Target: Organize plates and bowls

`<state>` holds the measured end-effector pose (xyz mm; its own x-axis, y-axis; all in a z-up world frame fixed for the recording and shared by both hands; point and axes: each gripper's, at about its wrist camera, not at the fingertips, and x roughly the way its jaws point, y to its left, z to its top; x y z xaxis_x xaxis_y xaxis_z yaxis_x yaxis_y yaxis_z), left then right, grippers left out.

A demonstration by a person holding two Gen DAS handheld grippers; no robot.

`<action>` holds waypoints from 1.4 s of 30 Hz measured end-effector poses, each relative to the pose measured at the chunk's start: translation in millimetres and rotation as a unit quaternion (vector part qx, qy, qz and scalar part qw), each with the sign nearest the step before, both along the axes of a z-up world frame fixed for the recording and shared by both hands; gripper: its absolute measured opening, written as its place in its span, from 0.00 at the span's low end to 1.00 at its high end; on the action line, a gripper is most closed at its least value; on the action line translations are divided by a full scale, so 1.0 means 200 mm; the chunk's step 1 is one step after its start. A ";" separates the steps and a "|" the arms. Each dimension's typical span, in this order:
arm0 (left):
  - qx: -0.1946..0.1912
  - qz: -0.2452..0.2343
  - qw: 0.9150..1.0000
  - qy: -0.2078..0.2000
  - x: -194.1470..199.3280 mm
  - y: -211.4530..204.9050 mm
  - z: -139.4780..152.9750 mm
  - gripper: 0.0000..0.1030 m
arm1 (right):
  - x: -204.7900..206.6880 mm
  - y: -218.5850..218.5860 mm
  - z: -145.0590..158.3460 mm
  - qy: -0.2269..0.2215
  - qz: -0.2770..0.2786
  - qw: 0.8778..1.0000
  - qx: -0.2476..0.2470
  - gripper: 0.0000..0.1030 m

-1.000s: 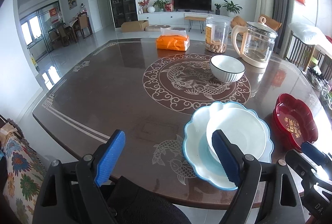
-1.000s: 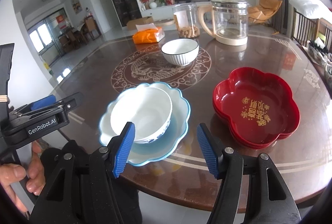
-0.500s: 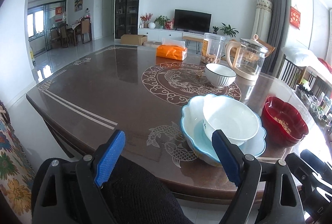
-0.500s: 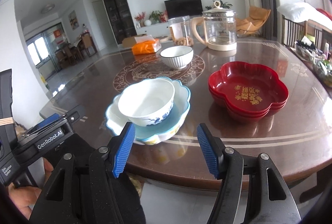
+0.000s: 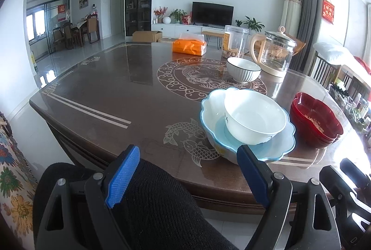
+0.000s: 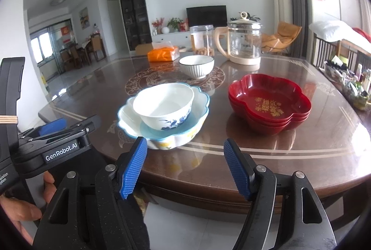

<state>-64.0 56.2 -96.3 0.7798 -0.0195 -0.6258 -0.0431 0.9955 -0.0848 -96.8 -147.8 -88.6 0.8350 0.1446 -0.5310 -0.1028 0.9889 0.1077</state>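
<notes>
A ribbed bowl [image 6: 196,66], glass kettle [image 6: 244,42] and red dishes [image 6: 270,103] surround the white bowl [image 6: 164,105] nested in the scalloped plate [image 6: 199,108]. Left gripper [image 5: 188,175] and right gripper [image 6: 185,166] gape wide, empty.

The floor of the scalloped blue-rimmed dish [image 6: 199,102] was largely hidden by the white porcelain bowl with blue painting [image 6: 164,106] seated in it. The right gripper [image 5: 347,182] was cut off at the left wrist view's right edge. The gold characters in the stacked red lobed plates [image 6: 270,99] were too small to be read.

Both the left gripper [image 5: 189,174] and right gripper [image 6: 185,167] have dropped lower, level with the table edge [image 6: 208,182]
</notes>
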 end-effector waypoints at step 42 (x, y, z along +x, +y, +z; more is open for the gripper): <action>-0.015 -0.011 0.997 0.070 0.09 0.02 -0.10 0.83 | 0.08 0.08 -0.14 0.053 0.005 0.997 -0.052 0.71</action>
<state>-46.1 60.5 -116.0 0.6846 -0.0552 -0.7269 -0.0355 0.9934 -0.1089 -81.2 -131.2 -115.7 0.7724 0.0926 -0.6283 -0.1063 0.9942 0.0158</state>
